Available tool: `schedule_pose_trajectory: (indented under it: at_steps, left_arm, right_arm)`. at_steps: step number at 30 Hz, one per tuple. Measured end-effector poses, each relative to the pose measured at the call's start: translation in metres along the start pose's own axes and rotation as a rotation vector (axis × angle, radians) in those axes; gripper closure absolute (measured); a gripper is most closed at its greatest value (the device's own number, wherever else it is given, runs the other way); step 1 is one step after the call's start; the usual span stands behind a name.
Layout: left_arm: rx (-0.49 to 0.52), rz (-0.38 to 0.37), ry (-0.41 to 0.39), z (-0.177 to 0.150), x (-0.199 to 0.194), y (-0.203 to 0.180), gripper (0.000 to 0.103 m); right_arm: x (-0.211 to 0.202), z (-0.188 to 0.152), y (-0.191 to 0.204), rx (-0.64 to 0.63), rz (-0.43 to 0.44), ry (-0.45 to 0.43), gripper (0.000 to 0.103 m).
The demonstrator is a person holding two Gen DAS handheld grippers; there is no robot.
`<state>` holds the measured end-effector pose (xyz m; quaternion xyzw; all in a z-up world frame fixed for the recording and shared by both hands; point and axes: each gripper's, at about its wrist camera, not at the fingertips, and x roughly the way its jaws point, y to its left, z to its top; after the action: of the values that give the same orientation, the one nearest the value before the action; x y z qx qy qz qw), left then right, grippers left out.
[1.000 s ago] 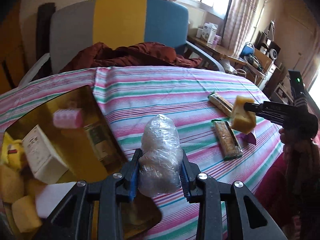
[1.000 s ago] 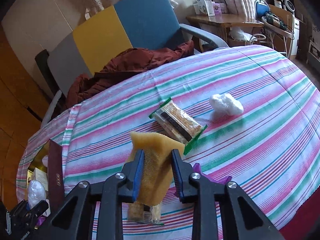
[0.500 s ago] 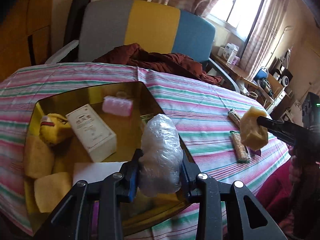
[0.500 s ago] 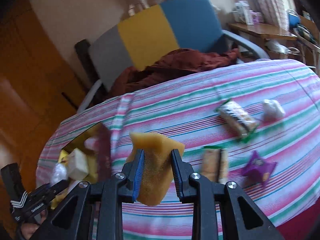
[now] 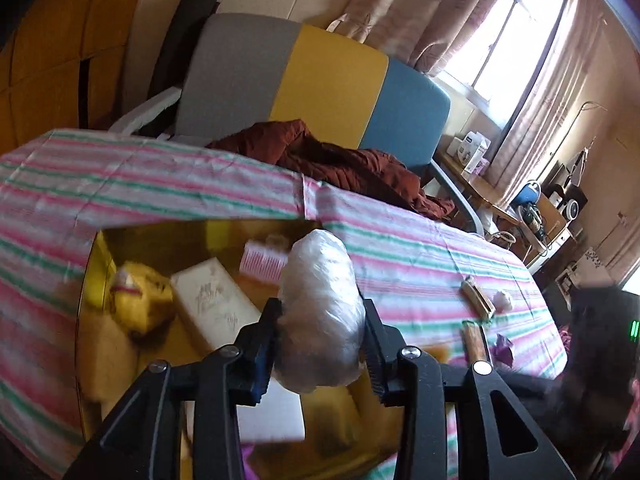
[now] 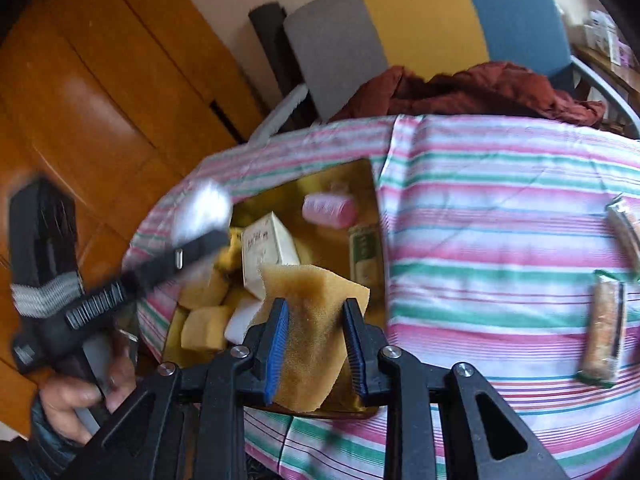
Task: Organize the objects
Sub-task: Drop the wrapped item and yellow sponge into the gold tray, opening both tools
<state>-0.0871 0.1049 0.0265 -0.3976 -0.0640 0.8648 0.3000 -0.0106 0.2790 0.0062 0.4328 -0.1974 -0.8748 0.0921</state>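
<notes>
Now both hand-held grippers are hovering over the gold tray [image 6: 370, 184]: the left one [image 5: 320, 344] is loosening around the plastic-wrapped bundle [image 5: 320, 312], the right one [image 6: 314, 344] around the upright sponge [image 6: 316, 320].

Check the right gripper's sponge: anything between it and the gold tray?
Nothing visible blocks it. The sponge hangs over the near end of the gold tray, with only tray contents below: a white box and yellow sponge blocks. The left gripper with its plastic bundle sits over the tray's far-left edge, apart.
</notes>
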Motion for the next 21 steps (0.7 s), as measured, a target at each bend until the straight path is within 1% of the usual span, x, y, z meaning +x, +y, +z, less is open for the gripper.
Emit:
schedule_pose_trajectory:
  at_steps: [1, 2, 3, 4, 7, 11, 13, 14, 15, 16, 21]
  left_arm:
    - [0.01, -0.002, 0.006, 0.005, 0.006, -0.002, 0.055]
    - [0.009, 0.005, 0.013, 0.009, 0.011, -0.003, 0.04]
    - [-0.006, 0.02, 0.012, 0.01, 0.014, -0.001, 0.031]
    - [-0.028, 0.034, 0.01, 0.011, 0.016, 0.002, 0.021]
    - [-0.066, 0.065, -0.002, 0.007, 0.014, 0.012, 0.019]
    - [-0.066, 0.111, -0.011, -0.013, 0.002, 0.022, 0.019]
    - [-0.067, 0.148, -0.015, -0.024, -0.004, 0.026, 0.019]
    - [-0.063, 0.166, -0.016, -0.031, -0.007, 0.027, 0.019]
    - [-0.057, 0.183, -0.02, -0.037, -0.01, 0.028, 0.019]
    - [-0.049, 0.205, -0.026, -0.041, -0.013, 0.028, 0.019]
    - [-0.011, 0.262, -0.061, -0.056, -0.029, 0.023, 0.015]
  right_arm:
    - [0.007, -0.002, 0.002, -0.009, -0.019, 0.022, 0.071]
    - [0.014, -0.005, 0.004, -0.018, -0.037, 0.041, 0.068]
    - [0.019, -0.009, 0.006, -0.024, -0.049, 0.054, 0.061]
    - [0.022, -0.012, 0.006, -0.024, -0.055, 0.066, 0.054]
    - [0.023, -0.02, 0.0, -0.009, -0.063, 0.085, 0.053]
    - [0.018, -0.026, -0.004, -0.004, -0.076, 0.078, 0.052]
    - [0.013, -0.028, -0.003, -0.012, -0.096, 0.062, 0.05]
    - [0.01, -0.029, -0.001, -0.019, -0.107, 0.053, 0.048]
    - [0.009, -0.029, 0.001, -0.024, -0.118, 0.046, 0.043]
    - [0.007, -0.03, 0.003, -0.03, -0.129, 0.039, 0.041]
    - [0.001, -0.032, 0.013, -0.075, -0.191, 0.007, 0.04]
